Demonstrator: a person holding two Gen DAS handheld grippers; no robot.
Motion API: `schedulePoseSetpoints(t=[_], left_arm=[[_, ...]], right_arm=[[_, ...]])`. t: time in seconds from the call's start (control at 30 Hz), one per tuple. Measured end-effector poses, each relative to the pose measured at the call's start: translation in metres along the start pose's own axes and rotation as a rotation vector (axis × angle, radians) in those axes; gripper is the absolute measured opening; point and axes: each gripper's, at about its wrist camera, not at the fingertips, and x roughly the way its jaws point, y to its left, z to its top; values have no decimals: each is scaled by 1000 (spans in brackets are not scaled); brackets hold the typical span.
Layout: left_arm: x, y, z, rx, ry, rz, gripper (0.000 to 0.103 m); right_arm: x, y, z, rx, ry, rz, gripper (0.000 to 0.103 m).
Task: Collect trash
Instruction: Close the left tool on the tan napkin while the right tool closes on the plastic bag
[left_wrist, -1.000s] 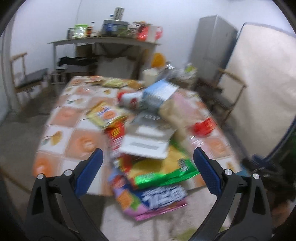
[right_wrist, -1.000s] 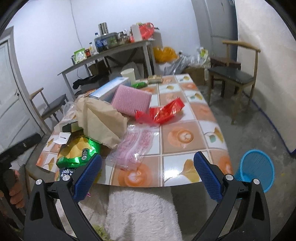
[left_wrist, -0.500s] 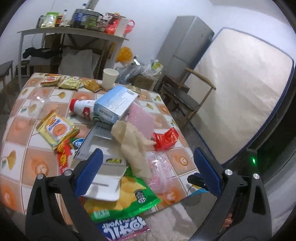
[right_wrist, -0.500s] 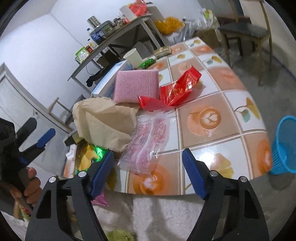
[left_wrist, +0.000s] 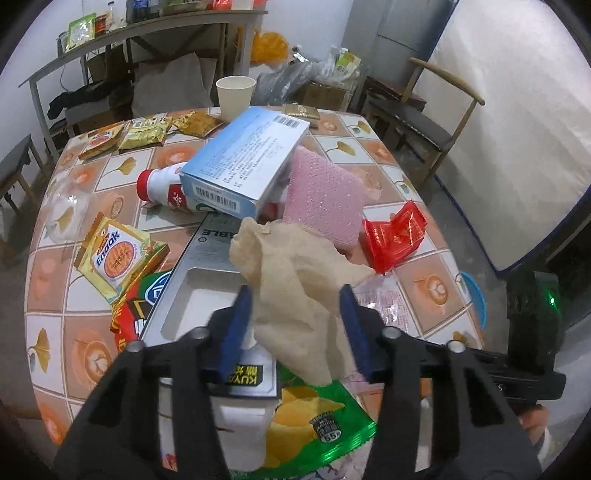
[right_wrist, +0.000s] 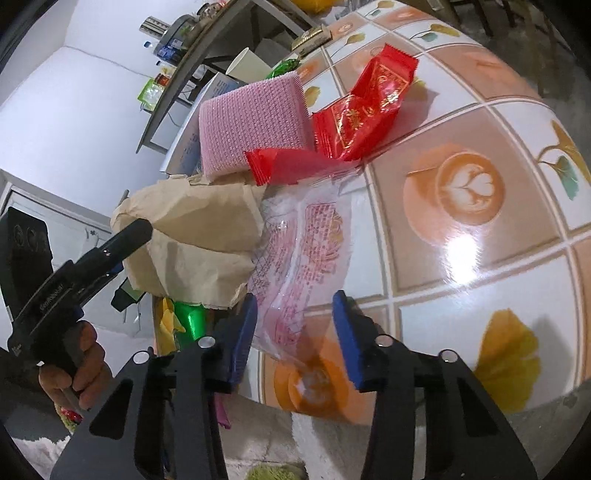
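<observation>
tan crumpled paper (left_wrist: 295, 280); red gold-printed wrapper (right_wrist: 364, 107); pink sponge (left_wrist: 321, 199)

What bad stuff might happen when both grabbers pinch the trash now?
1. The left gripper is closing around the crumpled brown paper, which lies on other litter; the grey box beneath might shift.
2. The right gripper is closing on the thin clear wrapper at the table's edge; it may slip out or tear.

Even indoor light, tabletop (right_wrist: 461, 254) glare, fisheye-warped dark edges
</observation>
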Motion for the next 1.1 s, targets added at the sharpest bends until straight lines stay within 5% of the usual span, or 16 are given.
schedulePoseSetpoints(t=[0.2, 0.37, 0.6, 0.73, 0.83, 1.1], left_arm=[[-3, -5, 0, 9, -27, 10, 14], [-16, -12, 1, 29, -81, 5, 1], [-50, -26, 4, 57, -202, 3, 0], [-59, -32, 4, 83, -239, 32, 0], [-54, -32, 1, 80, -225, 39, 0], [-49, -17, -5, 70, -232, 52, 0]], right_arm=[[9, -3, 6, 7, 24, 1, 7], [3, -7, 4, 6, 2, 11, 4], [-26, -16, -3, 19, -47, 29, 3], [-25, -26, 0, 79, -15, 64, 7], [-14, -28, 2, 96, 17, 81, 44], [12, -10, 14, 89, 24, 94, 43]])
